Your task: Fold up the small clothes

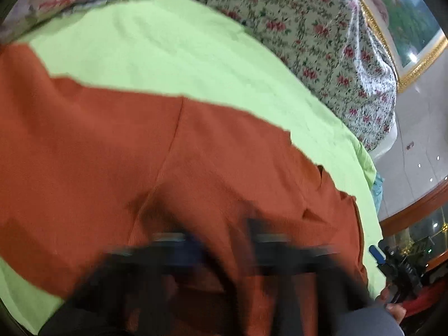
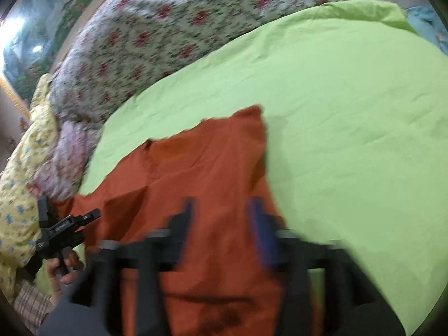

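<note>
Bed, light-green sheet (image 1: pixel 154 50) as the working ground. On it, a rust-orange garment (image 1: pixel 196 154), spread mostly flat, centre seam running away from the left wrist camera, a pocket-like opening toward its right edge. Near end bunched and shadowed under both tools; far corner squared off on the sheet in the right wrist view.

Right hand-held gripper (image 2: pixel 222 218): jaws plainly apart, poised over the near part of the garment, cloth visible between the fingers but not pinched. Nothing held.

Left hand-held gripper (image 1: pixel 224 240): heavy motion blur; fingers seemingly apart, orange cloth in the gap, no clear pinch. From the right wrist view, same tool low at the garment's left edge, carried by a hand (image 2: pixel 61 268), too small there to settle the jaws.

Judged reason for the layout: garment kept flat on the sheet so edges can be matched; both tools at the near hem, one to each side, for a symmetrical lift. Fold apparently not finished: single broad layer over most of the cloth.

Next, as a judgement: fresh hold on the two near corners, then over toward the far edge.

Risk: wrinkled near end dragging the sheet along.

Behind: floral quilt (image 1: pixel 308 28), heaped, well clear.
</note>
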`<state>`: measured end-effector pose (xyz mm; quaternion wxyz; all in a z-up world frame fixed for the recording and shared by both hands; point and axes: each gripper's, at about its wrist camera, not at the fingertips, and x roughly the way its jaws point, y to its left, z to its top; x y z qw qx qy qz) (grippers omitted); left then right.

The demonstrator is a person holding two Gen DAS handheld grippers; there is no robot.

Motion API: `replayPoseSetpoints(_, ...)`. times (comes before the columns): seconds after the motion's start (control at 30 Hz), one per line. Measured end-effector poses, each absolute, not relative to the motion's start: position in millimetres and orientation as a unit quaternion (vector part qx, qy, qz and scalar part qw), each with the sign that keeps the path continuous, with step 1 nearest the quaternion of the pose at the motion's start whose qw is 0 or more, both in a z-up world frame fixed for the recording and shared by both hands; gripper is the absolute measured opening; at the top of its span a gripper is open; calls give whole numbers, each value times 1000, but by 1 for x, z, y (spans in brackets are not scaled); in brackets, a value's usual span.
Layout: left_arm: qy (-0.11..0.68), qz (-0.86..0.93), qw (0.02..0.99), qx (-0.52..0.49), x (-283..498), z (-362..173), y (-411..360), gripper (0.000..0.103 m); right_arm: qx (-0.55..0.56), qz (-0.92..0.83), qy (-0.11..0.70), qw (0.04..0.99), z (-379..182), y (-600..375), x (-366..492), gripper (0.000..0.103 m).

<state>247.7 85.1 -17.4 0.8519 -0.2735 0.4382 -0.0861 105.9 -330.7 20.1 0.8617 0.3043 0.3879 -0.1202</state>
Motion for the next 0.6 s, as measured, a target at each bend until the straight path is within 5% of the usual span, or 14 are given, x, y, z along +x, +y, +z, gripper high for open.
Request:
replayPoseSetpoints(0.37,358,-59,880,-306,195,-14,117,3,193,-155,496,832,-13,-329,161,65)
replayPoseSetpoints(0.43,359,-69,884,-292,197,-7,111,3,185,-141,496,836,-17,-328,161,14)
replayPoseSetpoints(0.6,348,-117,892,-265,208,12,73,3,220,-144,444,857,15,-370,152,5)
